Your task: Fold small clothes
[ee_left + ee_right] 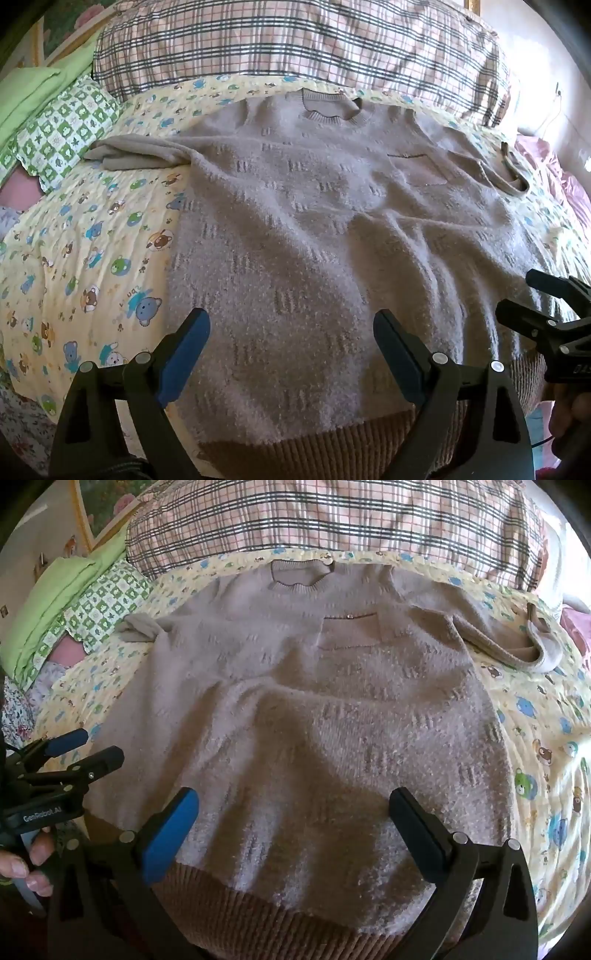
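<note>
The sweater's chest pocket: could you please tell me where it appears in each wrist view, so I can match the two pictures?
Left wrist view: the chest pocket sits right of centre in the upper half, on the sweater.
Right wrist view: the pocket sits near centre, upper part.
Shared landmark: the ribbed neckline, up and left of the pocket in both.

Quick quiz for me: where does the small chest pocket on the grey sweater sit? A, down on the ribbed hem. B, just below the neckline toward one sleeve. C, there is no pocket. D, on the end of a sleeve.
B: the pocket lies on the upper chest of the sweater, a little below the collar and offset toward the sleeve at the picture's right, far from the ribbed hem.
</note>
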Motion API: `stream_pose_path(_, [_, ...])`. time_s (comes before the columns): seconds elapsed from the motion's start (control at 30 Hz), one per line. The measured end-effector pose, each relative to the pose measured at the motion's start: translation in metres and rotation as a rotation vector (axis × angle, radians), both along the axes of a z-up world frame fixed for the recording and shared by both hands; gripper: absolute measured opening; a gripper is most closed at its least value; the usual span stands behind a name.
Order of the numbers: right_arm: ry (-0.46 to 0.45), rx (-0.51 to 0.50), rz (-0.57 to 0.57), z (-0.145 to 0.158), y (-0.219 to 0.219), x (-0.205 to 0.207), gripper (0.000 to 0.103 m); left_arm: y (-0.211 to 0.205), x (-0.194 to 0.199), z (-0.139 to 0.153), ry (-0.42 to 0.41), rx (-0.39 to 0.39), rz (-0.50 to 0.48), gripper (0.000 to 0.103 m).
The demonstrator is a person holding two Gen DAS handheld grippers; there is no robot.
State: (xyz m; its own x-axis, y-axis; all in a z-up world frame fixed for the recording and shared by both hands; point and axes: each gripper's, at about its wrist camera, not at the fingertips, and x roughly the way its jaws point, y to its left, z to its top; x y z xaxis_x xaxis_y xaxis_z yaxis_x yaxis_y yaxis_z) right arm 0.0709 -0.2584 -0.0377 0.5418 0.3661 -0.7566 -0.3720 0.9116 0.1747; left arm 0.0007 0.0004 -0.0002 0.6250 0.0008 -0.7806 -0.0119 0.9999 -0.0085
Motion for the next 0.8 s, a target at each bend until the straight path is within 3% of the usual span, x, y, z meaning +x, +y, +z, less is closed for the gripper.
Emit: stream_pose_path(0.8, [-0.007, 0.024, 0.004, 0.006, -0.004, 0.007, 0.103, 0.007, 0.003, -0.002, 0.001, 0.000, 0.000, 0.091])
